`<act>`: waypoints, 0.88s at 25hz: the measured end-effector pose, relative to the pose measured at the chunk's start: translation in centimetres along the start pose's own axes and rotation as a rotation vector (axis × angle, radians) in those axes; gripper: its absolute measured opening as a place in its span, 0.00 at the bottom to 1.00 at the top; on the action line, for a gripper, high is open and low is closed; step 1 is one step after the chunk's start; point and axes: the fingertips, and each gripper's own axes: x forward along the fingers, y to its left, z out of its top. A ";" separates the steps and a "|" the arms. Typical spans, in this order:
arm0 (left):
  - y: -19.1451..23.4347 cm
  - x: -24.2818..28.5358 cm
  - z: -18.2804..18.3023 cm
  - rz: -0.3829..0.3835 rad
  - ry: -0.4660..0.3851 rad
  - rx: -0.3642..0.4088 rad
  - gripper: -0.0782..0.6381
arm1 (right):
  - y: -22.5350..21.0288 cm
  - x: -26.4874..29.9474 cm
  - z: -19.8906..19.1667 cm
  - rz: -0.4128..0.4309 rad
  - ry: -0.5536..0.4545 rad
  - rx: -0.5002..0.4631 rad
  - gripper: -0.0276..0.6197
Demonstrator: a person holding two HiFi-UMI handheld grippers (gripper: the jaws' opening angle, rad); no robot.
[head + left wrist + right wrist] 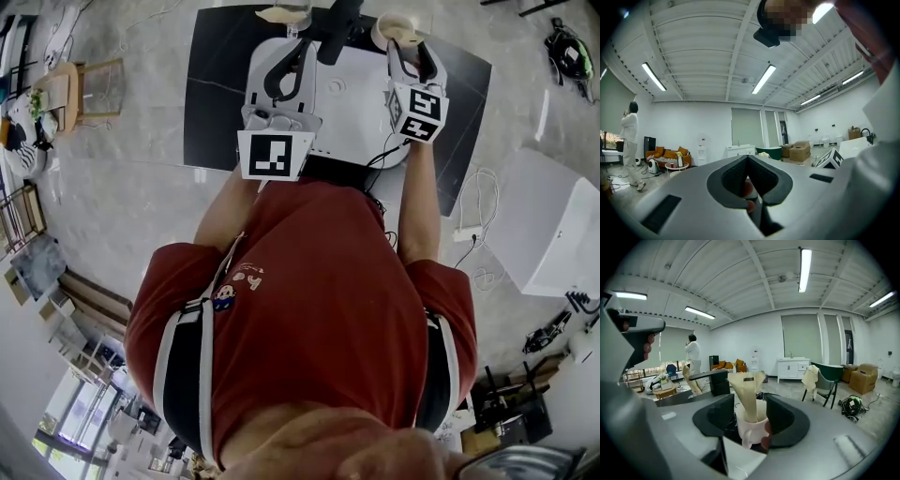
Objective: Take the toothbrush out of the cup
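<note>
The white surface (pixel 361 103) is mostly bare between the two tools. The cup (pixel 752 427) stands near the far edge of the surface. The toothbrush (pixel 747 390), in a tan wrap, stands up inside the cup. The right tool (pixel 750 416) is wide open, with the cup between its jaws. The left tool (pixel 748 161) is clenched, its jaws pressed together.
</note>
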 end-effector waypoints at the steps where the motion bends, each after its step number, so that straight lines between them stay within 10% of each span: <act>1: 0.1 0.1 -0.1 0.003 0.001 0.002 0.11 | 0.1 0.3 0.0 0.003 -0.002 -0.007 0.39; 22: 0.7 0.4 -0.8 0.009 0.016 -0.004 0.11 | 0.5 0.9 0.8 -0.014 -0.025 -0.070 0.17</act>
